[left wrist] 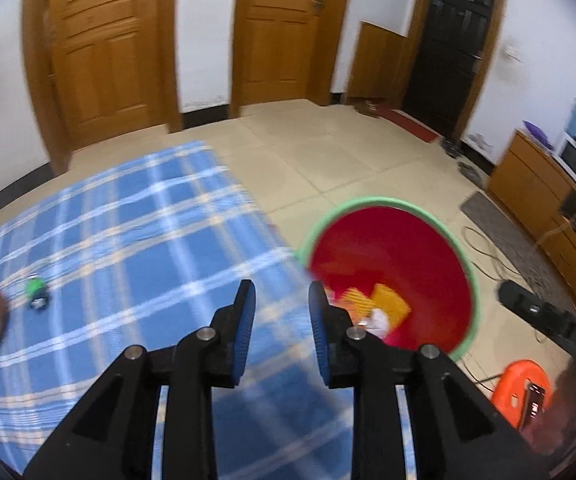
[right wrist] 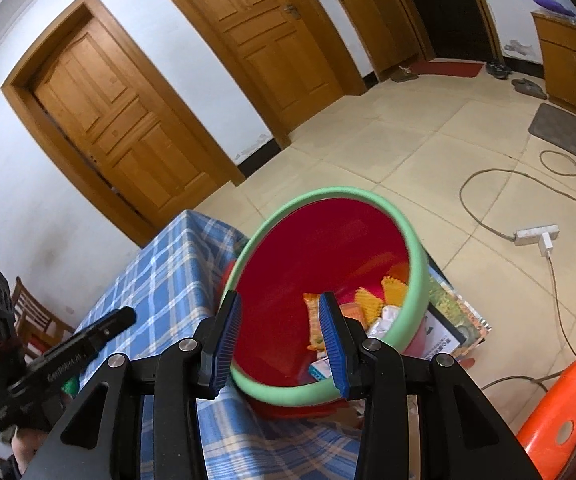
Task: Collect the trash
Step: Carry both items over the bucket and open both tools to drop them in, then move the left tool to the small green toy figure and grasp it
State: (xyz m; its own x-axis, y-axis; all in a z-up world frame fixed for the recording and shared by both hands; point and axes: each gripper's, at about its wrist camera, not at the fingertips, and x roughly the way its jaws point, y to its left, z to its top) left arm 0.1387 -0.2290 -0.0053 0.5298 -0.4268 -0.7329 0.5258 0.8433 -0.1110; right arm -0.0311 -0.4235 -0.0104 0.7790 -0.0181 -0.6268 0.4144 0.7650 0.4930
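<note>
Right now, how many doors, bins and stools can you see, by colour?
Brown wooden doors: 2
Black door: 1
Red bin with green rim: 1
Orange stool: 1
Total: 5

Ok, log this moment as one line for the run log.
left gripper open, empty, over blue plaid tablecloth | right gripper open, empty, above red bin | wrappers in bin

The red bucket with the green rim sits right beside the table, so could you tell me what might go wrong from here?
1. The open right gripper hangs over the red bucket's green rim; lowering could knock it.
2. A small green item lies on the blue plaid tablecloth; a pinch may snag cloth.
3. The grey floor cable could trip someone.
</note>
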